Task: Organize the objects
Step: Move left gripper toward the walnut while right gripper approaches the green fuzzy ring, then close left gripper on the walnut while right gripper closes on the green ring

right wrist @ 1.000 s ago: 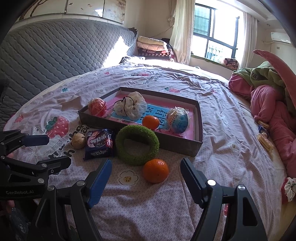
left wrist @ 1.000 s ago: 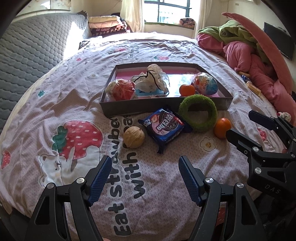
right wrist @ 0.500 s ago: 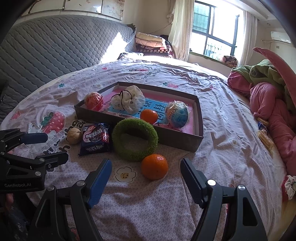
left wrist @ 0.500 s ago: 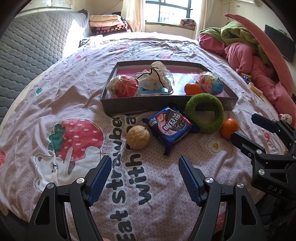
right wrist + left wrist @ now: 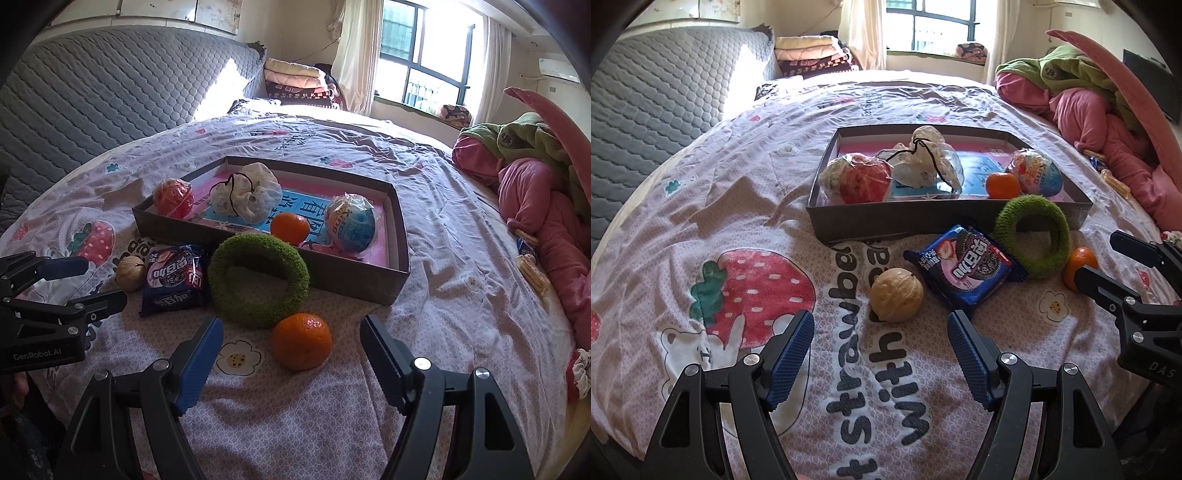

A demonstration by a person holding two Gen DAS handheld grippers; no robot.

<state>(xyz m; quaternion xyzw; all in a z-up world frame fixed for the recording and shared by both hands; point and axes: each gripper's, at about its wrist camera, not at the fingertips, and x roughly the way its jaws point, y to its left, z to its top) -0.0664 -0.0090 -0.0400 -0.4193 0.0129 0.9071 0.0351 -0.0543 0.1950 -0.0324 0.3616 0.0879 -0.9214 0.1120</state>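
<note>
A shallow grey box (image 5: 871,225) (image 5: 229,236) lies on the bed, holding a wrapped red ball (image 5: 858,179), a white drawstring pouch (image 5: 923,166), an orange (image 5: 1003,184) and a blue foil egg (image 5: 1036,171). In front of it lie a walnut (image 5: 897,290) (image 5: 130,272), a blue cookie packet (image 5: 964,267) (image 5: 173,275), a green fuzzy ring (image 5: 1032,236) (image 5: 258,278) and a loose orange (image 5: 301,340) (image 5: 1078,266). My left gripper (image 5: 881,345) stands open just short of the walnut. My right gripper (image 5: 291,349) is open, the loose orange just ahead between its fingertips.
The bed sheet (image 5: 701,229) carries a strawberry print and lettering. A pile of pink and green bedding (image 5: 535,192) lies at the right. A grey quilted headboard (image 5: 92,85) stands at the left. Small snack packets (image 5: 532,269) lie near the right edge.
My left gripper has moved forward and down toward the walnut, which now sits closer to its fingertips. The right gripper has edged slightly nearer the loose orange. Both stay open.
</note>
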